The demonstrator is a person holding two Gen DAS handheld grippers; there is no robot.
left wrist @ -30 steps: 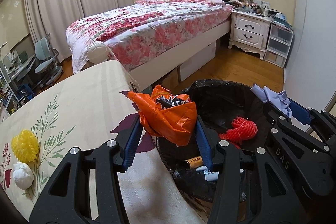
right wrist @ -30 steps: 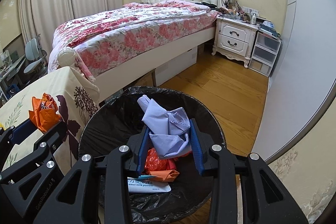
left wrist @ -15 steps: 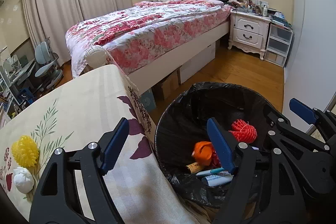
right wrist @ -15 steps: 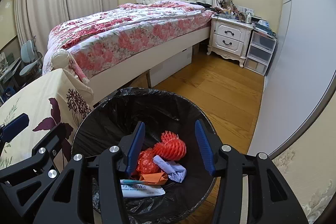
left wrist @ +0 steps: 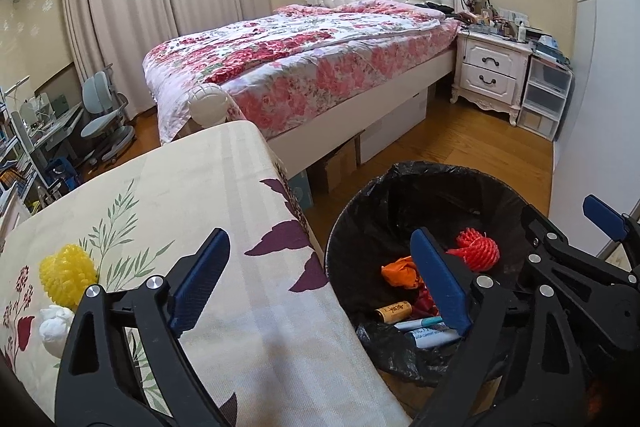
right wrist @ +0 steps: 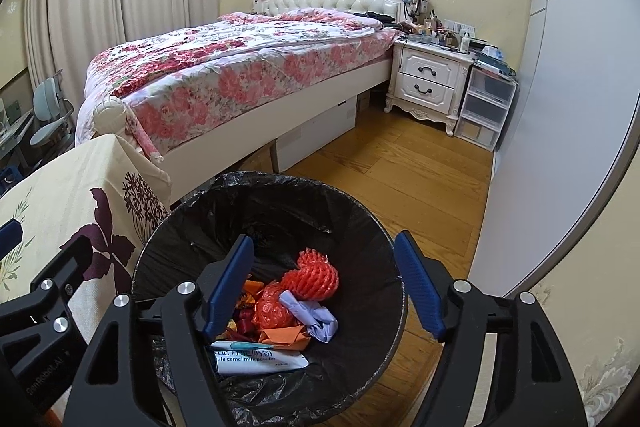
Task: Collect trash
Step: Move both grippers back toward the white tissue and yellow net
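Bedroom wallpaper with pale flowers backs a bed [right wrist: 248,75] under a pink floral quilt, with a white nightstand [right wrist: 430,83] and clear plastic drawers [right wrist: 486,107] beside it on the wood floor. Nearer, a tabletop [left wrist: 200,195] under a cream cloth printed with leaves and purple flowers stands just beside a bin [right wrist: 372,347] lined with a black bag.

Readable print lies in the bin: a white packet [right wrist: 260,361] marked "camel milk powder". Around it sit a red foam net [right wrist: 314,275], crumpled orange plastic [left wrist: 400,273], a lavender wad [right wrist: 314,315] and a small tan tube [left wrist: 394,309] whose label is too small to read. A yellow spiky ball [left wrist: 68,275] and a white wad [left wrist: 54,325] remain on the tabletop, touching each other.

Both tools have just been opening. The left tool [left wrist: 320,283] stands wide and empty, one finger over the cloth, the other over the bin. The right tool [right wrist: 324,291] gapes over the bin's mouth, nothing between its fingers.
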